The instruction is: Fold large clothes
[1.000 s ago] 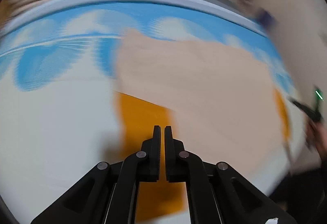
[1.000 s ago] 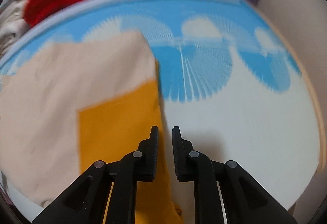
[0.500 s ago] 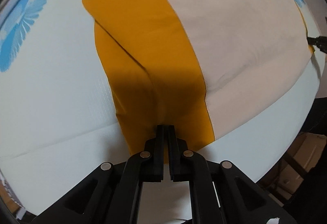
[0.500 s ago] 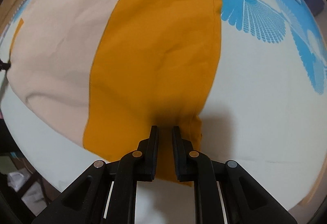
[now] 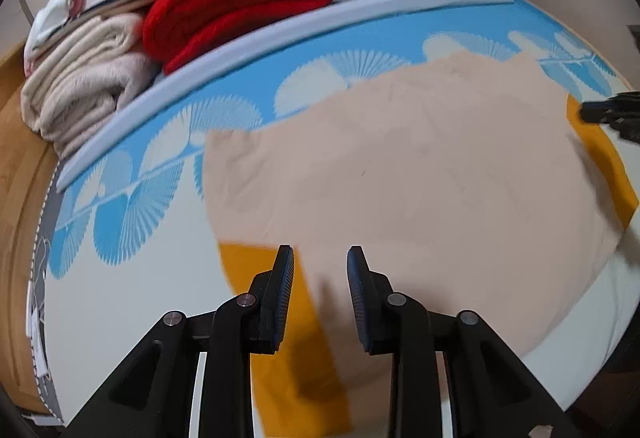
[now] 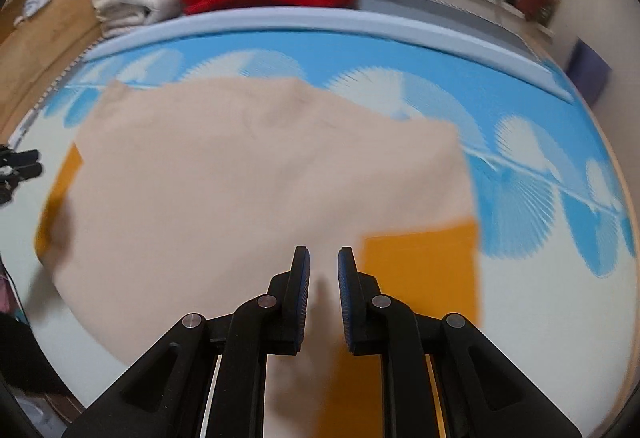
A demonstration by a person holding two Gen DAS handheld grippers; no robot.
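The bed (image 5: 120, 302) carries the garment (image 5: 400, 190), beige with orange panels, lying flat. The left claw (image 5: 320, 270) is opening, nothing between its fingers; the right claw (image 6: 323, 270) hangs slightly open, empty. A loose orange panel (image 6: 424, 270) could slip and spoil the fold.

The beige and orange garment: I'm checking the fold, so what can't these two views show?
- Left wrist view: the garment's near orange panel is motion-blurred and cut by the left gripper.
- Right wrist view: the right gripper hides the hem; the orange strip is smeared.
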